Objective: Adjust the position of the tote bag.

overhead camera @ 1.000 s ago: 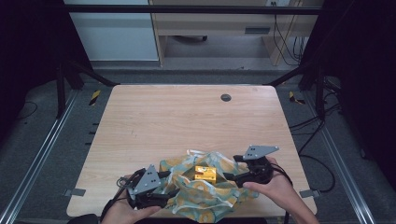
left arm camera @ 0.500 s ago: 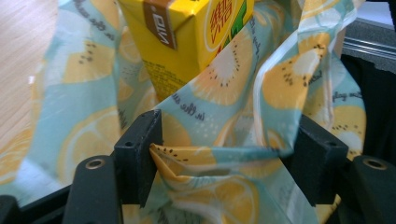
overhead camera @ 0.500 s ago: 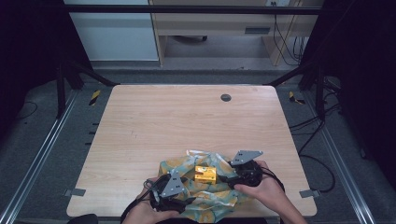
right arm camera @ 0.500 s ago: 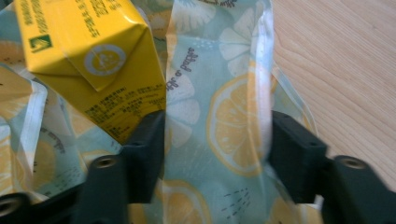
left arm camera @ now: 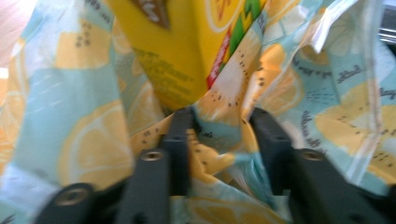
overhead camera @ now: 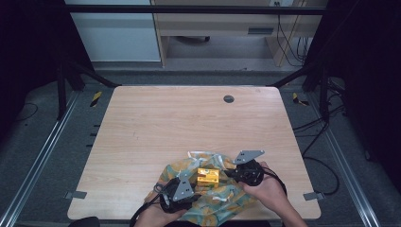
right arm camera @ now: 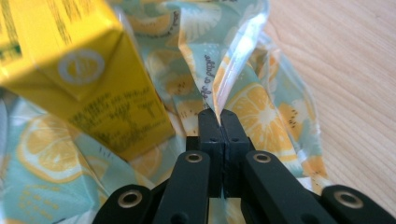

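While the yellow carton [overhead camera: 207, 176] already sits on the lemon-print cloth [overhead camera: 222, 201], wrapping is unfinished: right gripper [right arm camera: 220, 116] pinches a cloth edge beside the carton; left gripper [left arm camera: 219, 128], jaws just closing, has a fold between them.

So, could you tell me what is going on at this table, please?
A person holds tongs in each hand and works on a lemon-print cloth at the table's near edge, with a yellow carton lying on it. The right tongs are shut on a fold of the cloth beside the carton. The left tongs have just been closing on a bunched fold of cloth that sits between their jaws; a gap remains, so the grip looks unfinished.
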A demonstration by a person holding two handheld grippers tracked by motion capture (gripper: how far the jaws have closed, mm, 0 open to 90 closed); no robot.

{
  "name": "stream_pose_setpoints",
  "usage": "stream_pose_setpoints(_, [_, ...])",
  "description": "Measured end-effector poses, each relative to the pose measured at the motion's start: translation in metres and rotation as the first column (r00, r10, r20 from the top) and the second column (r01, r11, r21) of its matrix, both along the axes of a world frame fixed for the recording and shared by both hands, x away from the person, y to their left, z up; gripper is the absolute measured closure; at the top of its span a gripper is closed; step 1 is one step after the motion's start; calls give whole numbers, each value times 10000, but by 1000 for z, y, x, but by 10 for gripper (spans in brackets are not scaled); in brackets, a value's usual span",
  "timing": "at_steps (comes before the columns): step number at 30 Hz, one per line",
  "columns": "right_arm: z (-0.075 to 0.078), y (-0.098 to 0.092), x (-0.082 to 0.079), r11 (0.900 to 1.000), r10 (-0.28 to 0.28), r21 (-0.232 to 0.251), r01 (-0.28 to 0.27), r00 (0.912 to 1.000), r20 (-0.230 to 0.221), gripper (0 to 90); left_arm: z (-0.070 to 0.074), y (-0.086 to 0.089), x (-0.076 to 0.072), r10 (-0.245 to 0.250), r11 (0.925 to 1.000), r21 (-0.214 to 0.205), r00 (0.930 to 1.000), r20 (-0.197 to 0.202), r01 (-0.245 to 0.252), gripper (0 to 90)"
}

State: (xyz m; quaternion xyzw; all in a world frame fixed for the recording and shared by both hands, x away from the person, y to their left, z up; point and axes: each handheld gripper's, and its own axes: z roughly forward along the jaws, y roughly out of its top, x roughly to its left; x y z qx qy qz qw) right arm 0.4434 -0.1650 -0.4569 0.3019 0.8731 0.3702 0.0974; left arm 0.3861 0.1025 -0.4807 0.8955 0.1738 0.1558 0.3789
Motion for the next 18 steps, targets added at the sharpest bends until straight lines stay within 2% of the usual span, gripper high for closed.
stream_pose_setpoints(5, [8,-2,6,9982,-332,501,333,9994,-32,900,1,4,-2,128,9999,56,9998,-154,-127,835])
stream_pose_setpoints(9, [14,-10,16,9909,-828,1056,830,9965,-59,900,8,9,-6,79,9999,-84,9998,-163,-81,863])
stream_pose_setpoints(11, [16,-17,23,9817,-1217,1458,1228,9924,-166,900,7,12,-9,33,10000,42,9996,-278,-32,867])
stream_pose_setpoints(13, [15,-23,31,9721,-1624,1666,1650,9863,-290,900,4,13,-12,-27,9994,340,9992,-394,40,869])
stream_pose_setpoints(16, [10,-27,42,9674,-1970,1540,2012,9795,-420,900,0,14,-14,-135,9975,689,9987,-490,169,870])
stream_pose_setpoints(18, [4,-28,50,9675,-2121,1299,2168,9760,-488,900,-2,15,-15,-148,9959,888,9983,-559,197,871])
